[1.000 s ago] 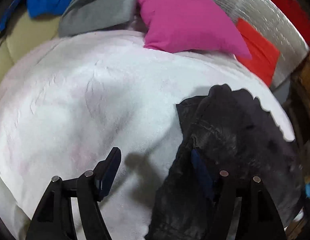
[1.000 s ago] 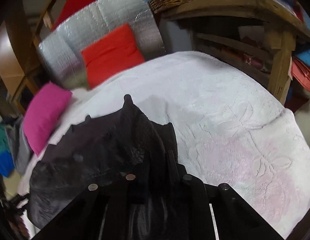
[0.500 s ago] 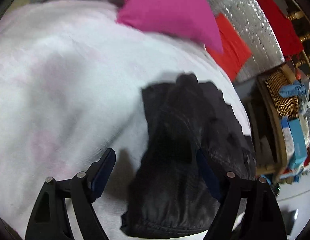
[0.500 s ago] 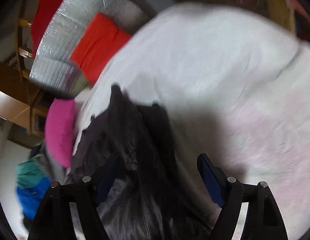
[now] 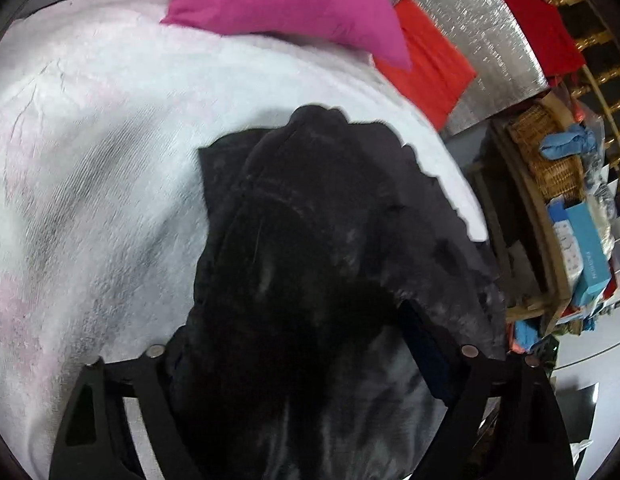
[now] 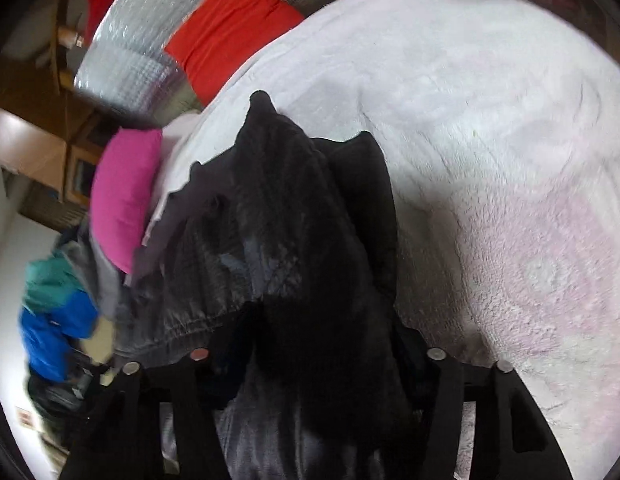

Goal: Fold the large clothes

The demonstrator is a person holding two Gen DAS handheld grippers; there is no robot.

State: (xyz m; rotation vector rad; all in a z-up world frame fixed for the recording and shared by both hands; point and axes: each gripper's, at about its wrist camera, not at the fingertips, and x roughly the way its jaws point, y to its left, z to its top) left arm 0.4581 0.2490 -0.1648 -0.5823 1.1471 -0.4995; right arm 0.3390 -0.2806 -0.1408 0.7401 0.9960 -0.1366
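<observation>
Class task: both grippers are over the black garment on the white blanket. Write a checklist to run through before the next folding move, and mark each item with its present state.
1. Crumpled black garment lies on the fluffy white blanket: ok.
2. Garment flat and smoothed: not ok, bunched.
3. Fabric between left gripper jaws: ok; jaws closing, pads pressing cannot tell.
4. Fabric between right gripper jaws: ok; jaws closing, grip cannot tell.
5. Bare blanket beside the garment for spreading: ok.
6. Magenta pillow apart from the garment: ok.
</observation>
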